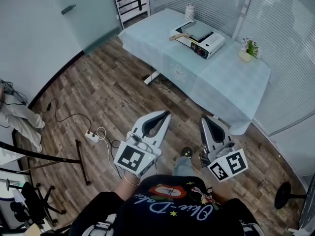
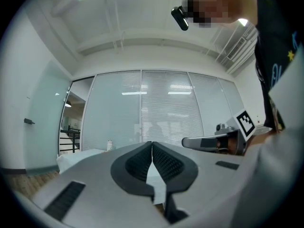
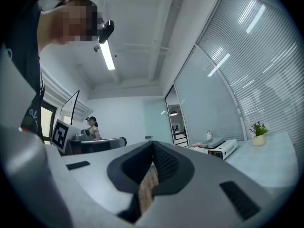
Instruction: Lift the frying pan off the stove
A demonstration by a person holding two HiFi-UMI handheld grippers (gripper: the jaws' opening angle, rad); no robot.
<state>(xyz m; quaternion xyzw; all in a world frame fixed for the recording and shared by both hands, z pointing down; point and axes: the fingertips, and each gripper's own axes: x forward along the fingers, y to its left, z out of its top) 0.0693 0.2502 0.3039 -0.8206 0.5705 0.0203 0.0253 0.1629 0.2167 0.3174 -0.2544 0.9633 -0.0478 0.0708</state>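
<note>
**Q:** While the pan [image 1: 196, 30] sits on the stove [image 1: 210, 49] at the far end of the table [image 1: 221, 87], why do the left gripper [image 1: 166, 115] and right gripper [image 1: 204, 118] wait so near the person?

**A:** By the look of it, the approach is not finished. The person stands on the wood floor [image 1: 98, 82], well apart from the table. Both grippers are held level, side by side, aimed towards the stove. The pan's wooden handle [image 1: 178, 35] juts out on the left, which seems the natural place to take hold.

**Q:** And how do the jaws stand?

**A:** Clenched, on both. The left gripper's pads [image 2: 140, 163] meet along their length with nothing between them. Only pale tablecloth shows through the gap below. The right gripper's pads [image 3: 164, 163] meet likewise, with floorboards showing beneath. Neither tool touches anything.

**Q:** So what does the lift call for?

**A:** Closing the distance first, I judge, then parting one pair of jaws ahead of that handle.
</note>
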